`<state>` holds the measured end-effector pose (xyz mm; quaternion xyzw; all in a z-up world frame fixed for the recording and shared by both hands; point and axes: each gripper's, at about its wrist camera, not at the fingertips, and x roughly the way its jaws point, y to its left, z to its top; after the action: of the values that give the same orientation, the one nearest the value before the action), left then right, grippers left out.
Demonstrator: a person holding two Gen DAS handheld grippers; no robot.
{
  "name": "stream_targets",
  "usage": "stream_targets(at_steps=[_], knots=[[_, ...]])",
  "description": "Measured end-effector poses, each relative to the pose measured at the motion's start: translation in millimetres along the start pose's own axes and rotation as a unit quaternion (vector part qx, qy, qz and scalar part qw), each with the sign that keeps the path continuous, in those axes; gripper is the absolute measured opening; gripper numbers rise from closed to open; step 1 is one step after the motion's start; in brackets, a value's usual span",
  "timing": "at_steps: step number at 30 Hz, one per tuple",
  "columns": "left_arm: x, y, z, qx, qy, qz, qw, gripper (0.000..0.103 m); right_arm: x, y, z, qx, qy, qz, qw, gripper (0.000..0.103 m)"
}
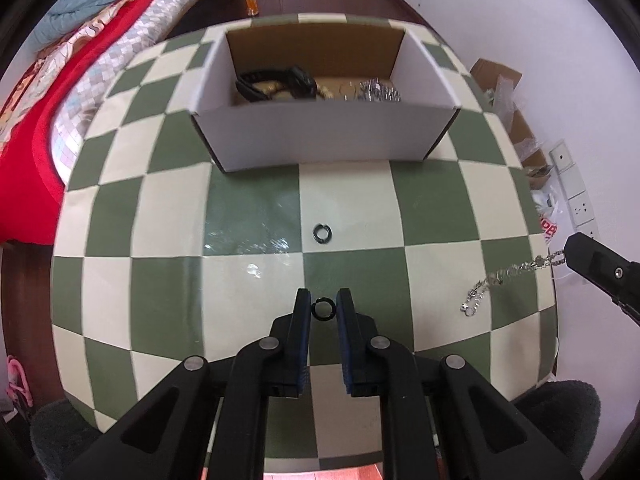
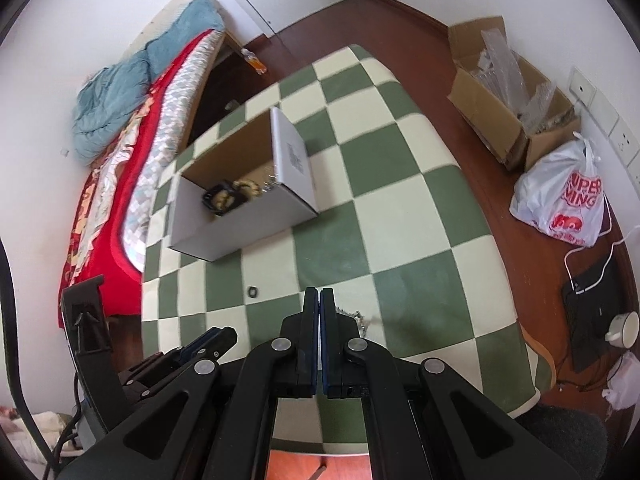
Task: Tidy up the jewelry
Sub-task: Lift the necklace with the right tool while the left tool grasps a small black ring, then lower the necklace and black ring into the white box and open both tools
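Observation:
A small black ring (image 1: 314, 309) sits between the fingertips of my left gripper (image 1: 323, 305), which is shut on its sides just above the checkered table (image 1: 248, 208). A second black ring (image 1: 317, 234) lies flat on a cream square farther ahead and shows again as the loose ring (image 2: 253, 292). My right gripper (image 2: 319, 297) is shut on one end of a silver chain (image 2: 354, 316). From the left wrist view that right gripper (image 1: 566, 255) is at the right table edge, and the chain (image 1: 496, 278) trails down to the tabletop. An open white box (image 1: 320, 136) holds other jewelry.
The white box (image 2: 240, 216) stands at the table's far side. A bed with a red blanket (image 2: 116, 208) runs along the left. On the floor to the right are a cardboard box (image 2: 508, 120) and a white plastic bag (image 2: 560, 200). A bottle (image 1: 252, 0) stands beyond the table.

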<state>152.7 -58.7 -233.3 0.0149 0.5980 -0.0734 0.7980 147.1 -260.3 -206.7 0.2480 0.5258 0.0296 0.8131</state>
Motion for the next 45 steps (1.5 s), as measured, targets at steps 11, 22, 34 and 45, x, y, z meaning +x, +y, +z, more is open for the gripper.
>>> stream_targets(at_steps=[11,22,34,45], knots=[[-53,5,18,0.0,-0.044,0.003,0.999,0.01,-36,44,20,-0.042,-0.03,0.022,0.998,0.001],[-110,26,80,-0.012,-0.08,-0.036,0.9961,0.01,-67,103,67,-0.1,-0.064,0.044,0.992,0.001],[-97,58,167,-0.035,-0.067,-0.061,0.9952,0.01,-14,142,131,-0.121,-0.036,0.033,0.991,0.001],[-11,78,188,-0.087,0.048,-0.138,0.9855,0.01,75,132,153,-0.126,0.019,-0.015,0.992,0.001]])
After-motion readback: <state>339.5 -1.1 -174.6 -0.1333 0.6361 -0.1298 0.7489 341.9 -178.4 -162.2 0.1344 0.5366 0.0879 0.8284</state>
